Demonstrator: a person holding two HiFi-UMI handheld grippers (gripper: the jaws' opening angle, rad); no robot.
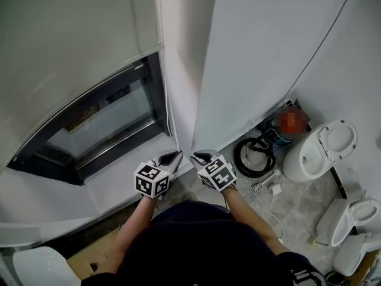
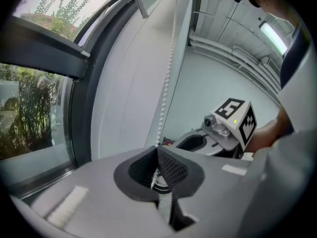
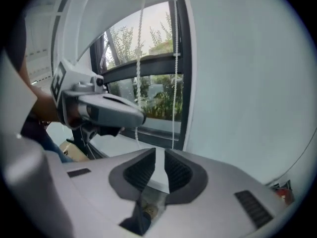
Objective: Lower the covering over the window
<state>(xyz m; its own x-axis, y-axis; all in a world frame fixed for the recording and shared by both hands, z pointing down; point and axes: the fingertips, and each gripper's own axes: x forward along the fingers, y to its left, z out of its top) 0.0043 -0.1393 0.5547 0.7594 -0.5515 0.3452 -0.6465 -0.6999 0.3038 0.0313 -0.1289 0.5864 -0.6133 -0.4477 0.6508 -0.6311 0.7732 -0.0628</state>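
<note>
A pale roller blind (image 1: 65,40) covers the upper part of the dark-framed window (image 1: 101,124); the glass below it is bare. A white bead chain (image 1: 169,100) hangs down the window's right side. My left gripper (image 1: 171,158) is at the chain's lower end. In the left gripper view the bead chain (image 2: 166,83) runs straight down into the left gripper (image 2: 158,155), which is shut on it. My right gripper (image 1: 199,157) is just right of the left one. In the right gripper view the right gripper (image 3: 159,165) is slightly open, empty, and short of the chain strands (image 3: 174,98).
A white wall (image 1: 250,52) stands right of the window, and the sill (image 1: 128,159) lies below the grippers. On the tiled floor at the right are a black coiled hose (image 1: 253,157), a white power strip (image 1: 257,187) and several white toilets (image 1: 318,151). A cardboard box (image 1: 95,256) is at the bottom left.
</note>
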